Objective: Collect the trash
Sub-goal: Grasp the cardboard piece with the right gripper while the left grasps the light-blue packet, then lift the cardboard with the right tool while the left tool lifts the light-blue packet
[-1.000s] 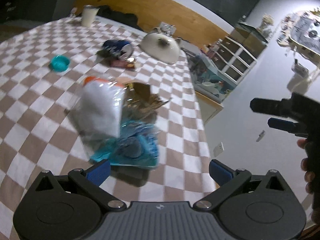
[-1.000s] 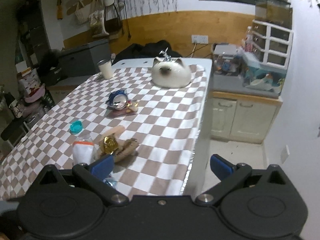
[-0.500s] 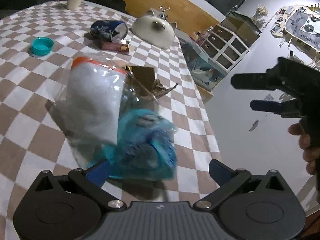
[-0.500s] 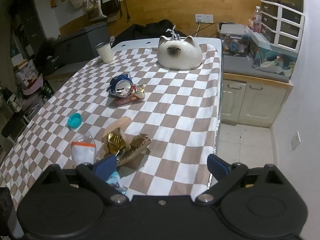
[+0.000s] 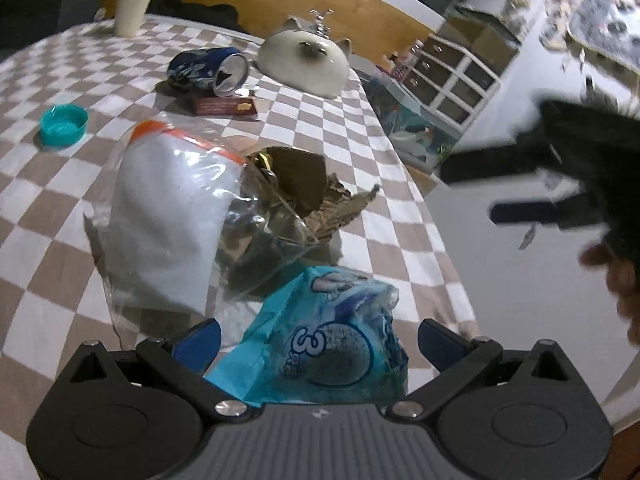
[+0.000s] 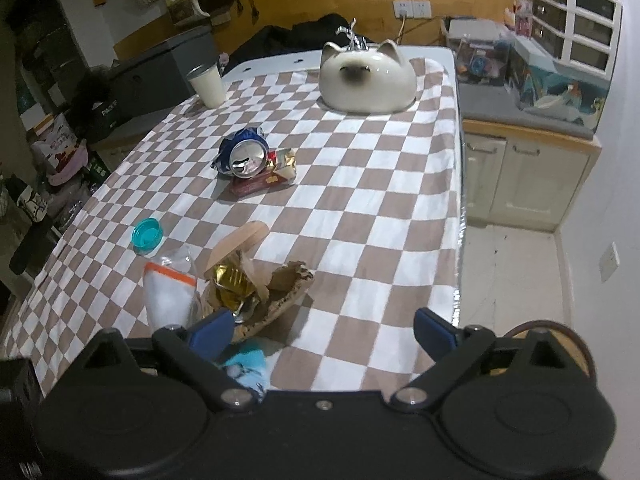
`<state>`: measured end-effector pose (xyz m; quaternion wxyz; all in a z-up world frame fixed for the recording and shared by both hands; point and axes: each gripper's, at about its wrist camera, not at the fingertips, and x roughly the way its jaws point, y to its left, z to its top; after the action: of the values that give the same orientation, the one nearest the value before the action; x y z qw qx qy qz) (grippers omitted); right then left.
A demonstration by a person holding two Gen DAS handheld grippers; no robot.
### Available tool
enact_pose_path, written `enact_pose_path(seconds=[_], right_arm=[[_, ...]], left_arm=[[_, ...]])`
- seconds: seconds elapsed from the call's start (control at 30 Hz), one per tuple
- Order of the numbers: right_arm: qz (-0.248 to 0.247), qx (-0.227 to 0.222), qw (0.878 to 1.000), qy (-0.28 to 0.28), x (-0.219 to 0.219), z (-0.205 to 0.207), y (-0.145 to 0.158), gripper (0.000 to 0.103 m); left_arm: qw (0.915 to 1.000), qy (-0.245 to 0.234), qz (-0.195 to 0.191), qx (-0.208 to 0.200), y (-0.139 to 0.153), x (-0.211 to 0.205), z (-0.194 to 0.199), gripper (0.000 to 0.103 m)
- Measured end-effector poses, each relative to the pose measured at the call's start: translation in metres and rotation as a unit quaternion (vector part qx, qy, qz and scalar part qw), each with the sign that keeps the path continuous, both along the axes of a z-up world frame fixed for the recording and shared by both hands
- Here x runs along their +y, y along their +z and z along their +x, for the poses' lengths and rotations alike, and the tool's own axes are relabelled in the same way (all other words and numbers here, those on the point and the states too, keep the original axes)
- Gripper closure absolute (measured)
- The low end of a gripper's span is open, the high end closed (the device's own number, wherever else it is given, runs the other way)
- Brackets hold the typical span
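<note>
Trash lies on the checked tablecloth. A blue snack wrapper sits between the spread jaws of my left gripper, whose pads do not press on it. Just beyond are a clear zip bag with white filling and torn brown paper with gold foil. Farther off lie a crushed blue can, a red packet and a teal cap. My right gripper hangs open above the table's near end, nothing between its fingers. It also shows as a blurred dark shape in the left wrist view, off the table's right side.
A cat-shaped ceramic dish and a white cup stand at the far end. The table's right edge drops to pale floor beside a low cabinet. A brown round rim peeks out behind my right gripper.
My left gripper has come down and closer, so the blue wrapper now lies between its jaws. My right gripper has moved forward and lower over the table's near end.
</note>
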<state>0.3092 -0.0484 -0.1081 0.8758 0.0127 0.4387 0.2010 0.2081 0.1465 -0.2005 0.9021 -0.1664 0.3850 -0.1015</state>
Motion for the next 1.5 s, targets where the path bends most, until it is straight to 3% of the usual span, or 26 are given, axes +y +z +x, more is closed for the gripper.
enact_pose_path(seconds=[0.13, 0.2, 0.37, 0.53, 0.7, 0.73, 0.77, 0.8, 0.83, 0.87, 0.97, 1.03, 1.17, 1.33, 1.47, 1.5], right_arm=[[0.031, 0.033, 0.999, -0.015, 0.012, 0.016, -0.009, 0.008], [0.047, 0.049, 0.997, -0.022, 0.019, 0.024, -0.012, 0.008], [0.074, 0.089, 0.992, -0.043, 0.035, 0.042, -0.023, 0.008], [0.078, 0.12, 0.988, -0.058, 0.047, 0.053, -0.037, 0.008], [0.069, 0.151, 0.985, -0.052, 0.051, 0.051, -0.053, 0.018], [0.068, 0.158, 0.984, -0.055, 0.052, 0.051, -0.057, 0.03], [0.067, 0.163, 0.983, -0.058, 0.052, 0.051, -0.061, 0.052], [0.067, 0.167, 0.982, -0.06, 0.052, 0.052, -0.064, 0.064], [0.065, 0.17, 0.981, -0.063, 0.051, 0.052, -0.066, 0.089], [0.059, 0.166, 0.982, -0.066, 0.051, 0.051, -0.066, 0.093], [0.037, 0.113, 0.992, -0.045, 0.053, 0.043, -0.054, 0.098], [-0.001, 0.048, 0.999, -0.007, 0.06, 0.032, -0.037, 0.1], [-0.084, -0.078, 0.992, 0.052, 0.069, 0.007, -0.01, 0.1], [-0.152, -0.214, 0.962, 0.078, 0.067, -0.028, 0.013, 0.1], [-0.2, -0.327, 0.915, 0.123, 0.064, -0.066, 0.02, 0.1], [-0.201, -0.331, 0.913, 0.127, 0.063, -0.071, 0.021, 0.1]], left_arm=[[0.9992, -0.012, 0.037, -0.006, -0.001, -0.009, -0.001, 0.008], [0.9993, -0.007, 0.034, -0.009, -0.001, -0.008, -0.003, 0.021], [0.9993, 0.013, 0.035, -0.002, 0.002, -0.004, -0.005, 0.034], [0.9991, 0.028, 0.031, 0.009, 0.004, 0.003, -0.016, 0.038], [0.9981, 0.053, 0.026, 0.02, 0.004, 0.011, -0.031, 0.038], [0.9979, 0.055, 0.026, 0.021, 0.004, 0.012, -0.033, 0.038], [0.9977, 0.058, 0.027, 0.024, 0.004, 0.012, -0.035, 0.038], [0.9975, 0.06, 0.027, 0.025, 0.005, 0.013, -0.037, 0.039], [0.9973, 0.063, 0.025, 0.028, 0.005, 0.013, -0.039, 0.039], [0.997, 0.067, 0.023, 0.03, 0.006, 0.014, -0.04, 0.039], [0.996, 0.079, 0.021, 0.035, 0.007, 0.016, -0.043, 0.039], [0.9954, 0.086, 0.02, 0.038, 0.008, 0.016, -0.045, 0.039], [0.9947, 0.093, 0.018, 0.039, 0.011, 0.014, -0.047, 0.04], [0.9945, 0.099, 0.01, 0.033, 0.019, 0.011, -0.055, 0.04], [0.9944, 0.101, 0.006, 0.028, 0.025, 0.009, -0.063, 0.04], [0.9943, 0.102, 0.005, 0.028, 0.027, 0.009, -0.066, 0.04]])
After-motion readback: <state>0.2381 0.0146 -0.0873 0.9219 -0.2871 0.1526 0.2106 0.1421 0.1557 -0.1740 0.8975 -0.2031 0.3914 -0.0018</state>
